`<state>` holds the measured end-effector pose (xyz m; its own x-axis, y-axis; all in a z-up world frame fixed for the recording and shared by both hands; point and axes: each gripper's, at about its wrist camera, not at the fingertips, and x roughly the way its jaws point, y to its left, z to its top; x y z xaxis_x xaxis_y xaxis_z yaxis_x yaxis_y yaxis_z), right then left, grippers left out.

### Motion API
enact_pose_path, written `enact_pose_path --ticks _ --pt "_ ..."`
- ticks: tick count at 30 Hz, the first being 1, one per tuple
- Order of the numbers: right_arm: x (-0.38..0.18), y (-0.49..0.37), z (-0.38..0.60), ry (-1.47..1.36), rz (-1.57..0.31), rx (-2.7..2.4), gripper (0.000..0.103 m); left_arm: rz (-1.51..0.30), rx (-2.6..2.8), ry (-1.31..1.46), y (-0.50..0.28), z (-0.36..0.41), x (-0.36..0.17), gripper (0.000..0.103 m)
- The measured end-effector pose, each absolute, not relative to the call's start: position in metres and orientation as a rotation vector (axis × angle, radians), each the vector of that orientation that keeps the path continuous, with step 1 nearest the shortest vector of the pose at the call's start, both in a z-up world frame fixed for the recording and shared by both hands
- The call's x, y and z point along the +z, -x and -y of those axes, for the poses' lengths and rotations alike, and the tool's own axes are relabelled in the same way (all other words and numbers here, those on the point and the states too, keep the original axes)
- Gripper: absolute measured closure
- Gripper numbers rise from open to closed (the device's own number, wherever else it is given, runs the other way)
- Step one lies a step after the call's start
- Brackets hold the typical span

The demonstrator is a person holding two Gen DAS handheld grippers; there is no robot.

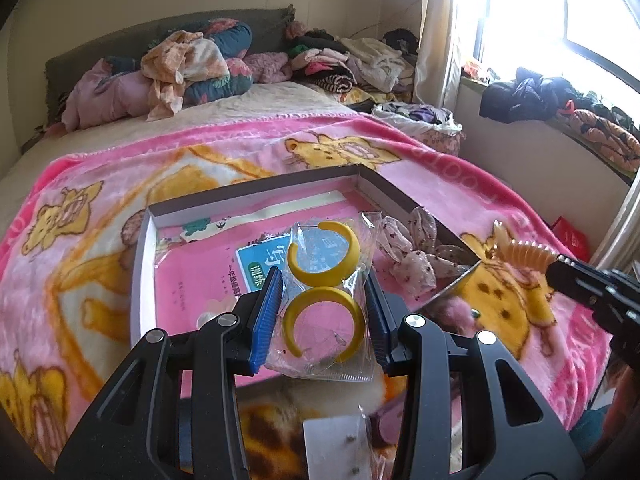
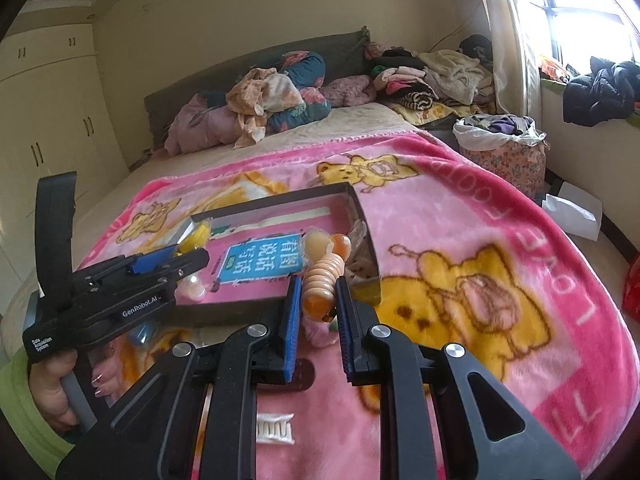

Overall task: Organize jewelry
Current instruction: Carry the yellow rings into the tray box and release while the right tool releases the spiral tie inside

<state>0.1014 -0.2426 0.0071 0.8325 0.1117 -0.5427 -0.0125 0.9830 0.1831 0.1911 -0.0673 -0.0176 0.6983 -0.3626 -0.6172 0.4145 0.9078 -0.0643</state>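
Observation:
My left gripper (image 1: 325, 280) is shut on a clear plastic bag with two yellow hoop earrings (image 1: 323, 276) and holds it over a shallow cardboard box (image 1: 256, 194) on the pink blanket. The box holds a pink booklet (image 1: 200, 276). My right gripper (image 2: 318, 286) is shut on an amber hair claw clip (image 2: 322, 276) at the box's right front corner; the clip also shows in the left wrist view (image 1: 520, 250). A patterned scrunchie (image 1: 412, 252) lies against the box's right wall. The left gripper also shows in the right wrist view (image 2: 160, 260).
The pink cartoon blanket (image 2: 460, 216) covers the bed. Piled clothes and pillows (image 1: 208, 64) lie at the headboard. A fabric basket of clothes (image 2: 504, 148) stands to the right by the window. A white comb-like item (image 2: 276, 428) lies below my right gripper.

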Motion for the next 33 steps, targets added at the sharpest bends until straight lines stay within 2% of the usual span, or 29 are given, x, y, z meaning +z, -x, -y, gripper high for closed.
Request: enact_pose_path --ticks 12,33 --pt "0.006 -0.151 0.249 -0.167 -0.575 0.092 0.086 -0.739 -0.404 -0.108 -0.227 0.080 -0.040 0.071" --pt "-0.043 -0.211 0.243 -0.152 -0.692 0.147 0.086 -0.809 -0.395 -0.151 -0.243 0.083 -0.070 0.070"
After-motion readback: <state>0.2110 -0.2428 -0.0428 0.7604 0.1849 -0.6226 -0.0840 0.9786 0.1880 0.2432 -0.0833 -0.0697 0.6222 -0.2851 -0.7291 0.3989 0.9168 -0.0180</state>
